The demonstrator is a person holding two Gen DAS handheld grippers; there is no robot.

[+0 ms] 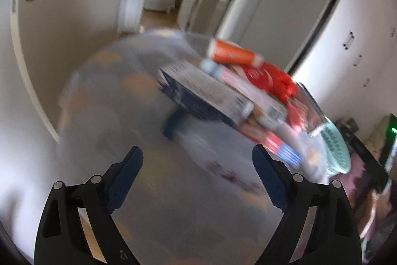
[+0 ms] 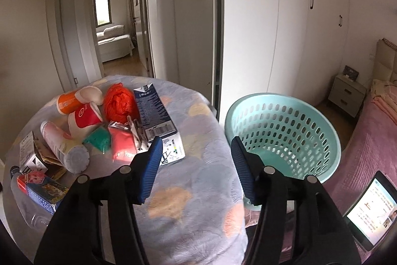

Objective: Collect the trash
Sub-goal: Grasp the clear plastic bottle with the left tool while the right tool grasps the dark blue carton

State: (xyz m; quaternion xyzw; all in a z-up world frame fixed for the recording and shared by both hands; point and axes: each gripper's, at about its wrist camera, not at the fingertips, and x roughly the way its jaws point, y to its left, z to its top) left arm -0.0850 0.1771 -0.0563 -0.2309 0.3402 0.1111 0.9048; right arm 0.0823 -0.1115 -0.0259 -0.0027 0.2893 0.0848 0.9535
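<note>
White wardrobe doors point(image 2: 285, 24) with dark handles fill the far right wall. A doorway point(image 2: 116, 16) at far left opens onto a daylit room with a window point(image 2: 102, 7) and a pale sofa point(image 2: 114, 41). A bedside cabinet point(image 2: 346, 97) stands by a pink bed point(image 2: 367, 140) at right.

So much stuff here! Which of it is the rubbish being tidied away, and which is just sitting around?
For the job:
- dark blue carton
- orange plastic bag
- red-and-white paper cup
- orange cup
- pale tube
- turquoise basket, presumably the bin

Just lying about:
- lit phone
- nightstand
- pink bedspread
- white wardrobe
</note>
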